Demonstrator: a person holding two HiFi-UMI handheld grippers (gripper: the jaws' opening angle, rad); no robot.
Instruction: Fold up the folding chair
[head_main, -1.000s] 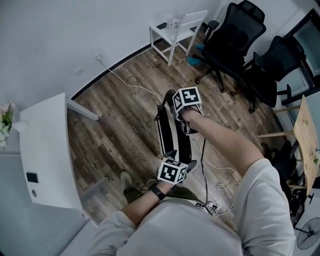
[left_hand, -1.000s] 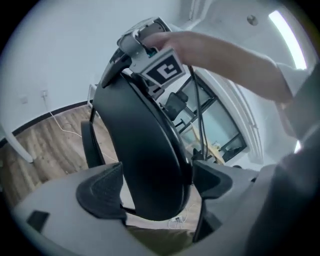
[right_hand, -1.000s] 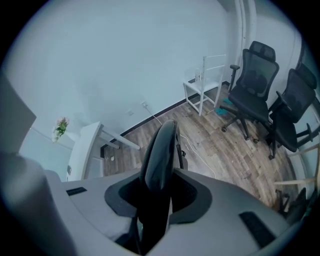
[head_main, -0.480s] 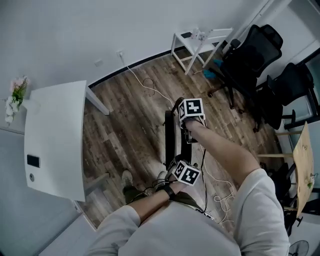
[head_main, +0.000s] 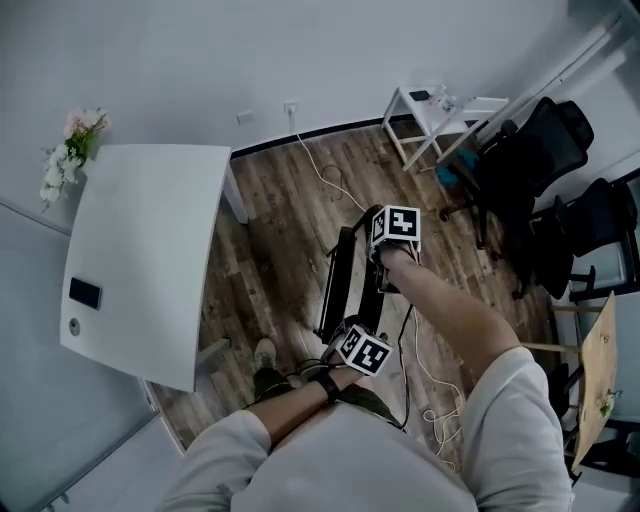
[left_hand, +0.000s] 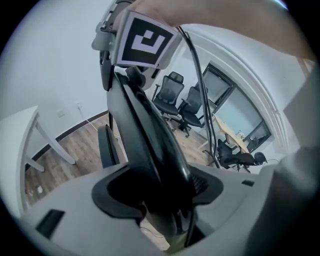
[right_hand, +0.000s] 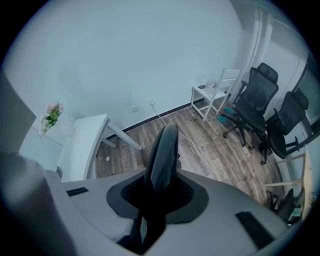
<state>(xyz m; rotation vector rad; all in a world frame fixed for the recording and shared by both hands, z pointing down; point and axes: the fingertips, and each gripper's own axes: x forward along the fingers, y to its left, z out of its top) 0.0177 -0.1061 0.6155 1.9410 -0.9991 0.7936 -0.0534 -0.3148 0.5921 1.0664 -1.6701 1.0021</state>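
The black folding chair (head_main: 338, 275) is folded flat and stands on edge over the wooden floor. My right gripper (head_main: 383, 272) points steeply down and is shut on the chair's far top edge (right_hand: 164, 150). My left gripper (head_main: 347, 328) has the near end of the chair's black frame (left_hand: 145, 130) between its jaws, which are closing on it. In the left gripper view the right gripper's marker cube (left_hand: 145, 40) shows at the top of the chair. In each gripper view the chair fills the jaw gap, hiding the pads.
A white table (head_main: 140, 250) with flowers (head_main: 70, 140) stands at the left. A white side stand (head_main: 440, 115) and black office chairs (head_main: 530, 160) are at the right. Cables (head_main: 330, 180) run across the floor. A wooden tabletop (head_main: 590, 390) lies at the far right.
Both grippers have carried the folded chair across the floor. The white table has come further into view at the left, and the office chairs have slid toward the right edge.
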